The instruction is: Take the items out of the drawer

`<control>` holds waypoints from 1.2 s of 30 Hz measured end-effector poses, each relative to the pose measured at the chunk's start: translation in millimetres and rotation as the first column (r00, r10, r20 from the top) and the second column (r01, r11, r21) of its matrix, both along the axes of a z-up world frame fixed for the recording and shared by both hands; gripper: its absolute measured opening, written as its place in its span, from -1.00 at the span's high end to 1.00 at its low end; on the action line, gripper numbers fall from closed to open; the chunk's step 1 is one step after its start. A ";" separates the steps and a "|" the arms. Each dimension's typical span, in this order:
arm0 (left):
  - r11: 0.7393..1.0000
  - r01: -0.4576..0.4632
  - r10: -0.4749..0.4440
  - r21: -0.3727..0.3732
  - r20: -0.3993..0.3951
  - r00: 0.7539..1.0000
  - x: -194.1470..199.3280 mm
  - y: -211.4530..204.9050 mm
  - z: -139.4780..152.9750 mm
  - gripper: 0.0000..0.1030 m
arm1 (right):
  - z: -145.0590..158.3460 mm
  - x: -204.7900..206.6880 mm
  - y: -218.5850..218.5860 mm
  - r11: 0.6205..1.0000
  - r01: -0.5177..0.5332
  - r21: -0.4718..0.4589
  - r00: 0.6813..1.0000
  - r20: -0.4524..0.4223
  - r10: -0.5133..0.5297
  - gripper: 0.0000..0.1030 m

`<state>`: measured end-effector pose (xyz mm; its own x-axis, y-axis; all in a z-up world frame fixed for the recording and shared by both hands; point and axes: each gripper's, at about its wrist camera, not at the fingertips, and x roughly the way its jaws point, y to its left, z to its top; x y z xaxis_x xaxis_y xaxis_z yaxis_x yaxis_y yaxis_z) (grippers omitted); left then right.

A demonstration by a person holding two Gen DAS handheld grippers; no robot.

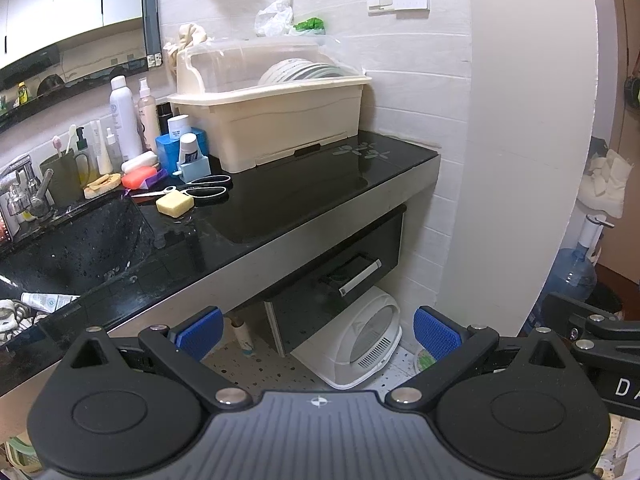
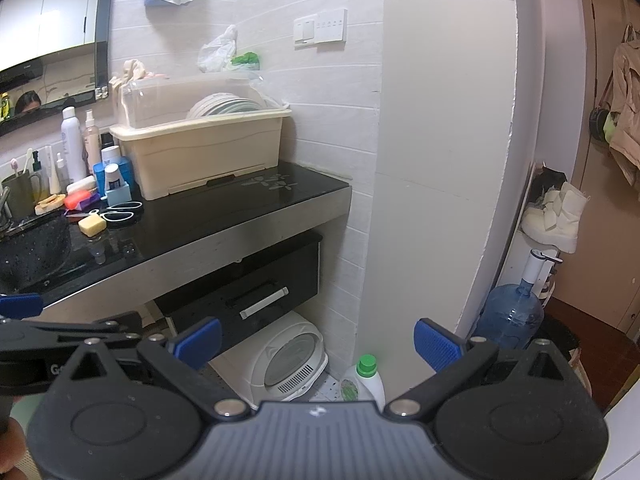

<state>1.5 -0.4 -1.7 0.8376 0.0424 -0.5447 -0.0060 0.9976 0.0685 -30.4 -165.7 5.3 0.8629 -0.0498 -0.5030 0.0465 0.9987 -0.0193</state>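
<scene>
Both grippers, left and right, hang spread and empty, well apart from the shut black drawer under the counter.

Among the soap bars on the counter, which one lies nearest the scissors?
The yellow soap bar, right in front of the scissors; the white bar and orange bar sit farther back.

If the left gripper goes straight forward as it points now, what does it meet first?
Probably the black drawer under the counter: the open left gripper frames its front, near the silver handle. Depth is unclear, so it may pass below toward the white appliance.
</scene>
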 end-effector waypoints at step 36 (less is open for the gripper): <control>0.999 -0.025 0.025 -0.047 -0.003 1.000 10.8 5.8 -19.8 -0.99 | -25.1 22.5 3.0 0.999 0.036 -0.017 0.999 -0.011 -0.036 -1.00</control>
